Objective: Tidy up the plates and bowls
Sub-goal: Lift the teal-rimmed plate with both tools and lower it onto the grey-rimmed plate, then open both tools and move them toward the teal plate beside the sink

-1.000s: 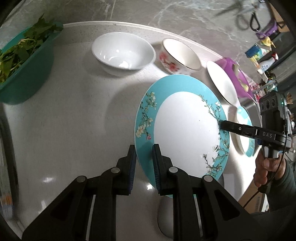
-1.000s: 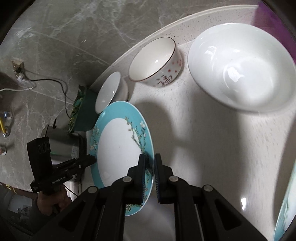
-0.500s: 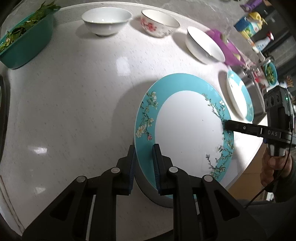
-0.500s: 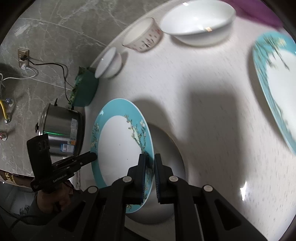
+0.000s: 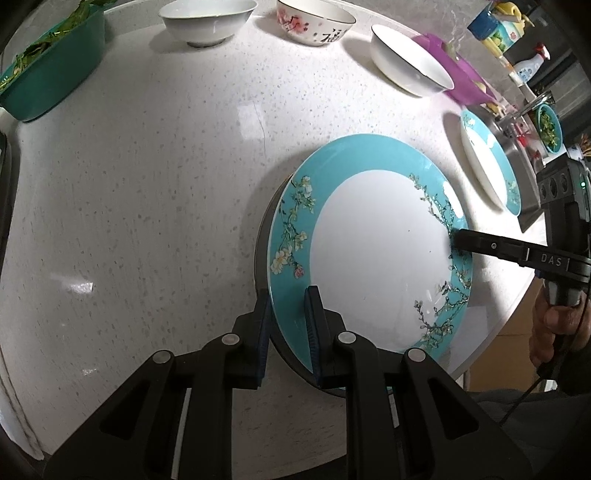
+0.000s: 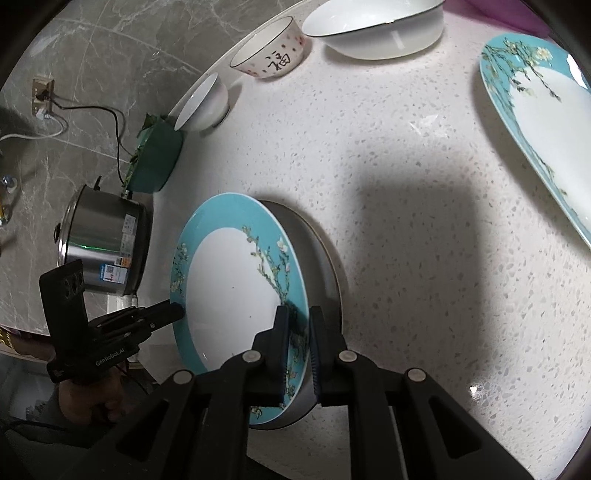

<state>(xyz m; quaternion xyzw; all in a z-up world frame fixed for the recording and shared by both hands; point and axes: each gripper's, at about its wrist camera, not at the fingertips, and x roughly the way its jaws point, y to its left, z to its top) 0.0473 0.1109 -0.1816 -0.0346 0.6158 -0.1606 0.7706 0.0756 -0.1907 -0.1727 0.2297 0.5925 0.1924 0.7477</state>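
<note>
A teal plate with a white centre is held by two grippers on opposite rims. The left gripper is nearly closed, pinching the near rim; the right gripper pinches the far rim the same way. The plate sits low over the white counter, near its front edge, tilted a little; whether it touches is hard to tell. To set it down well, lower both sides evenly and level, then release together. A second plate lies to the right, three bowls along the back. Open counter lies to the left; the front edge is close.
</note>
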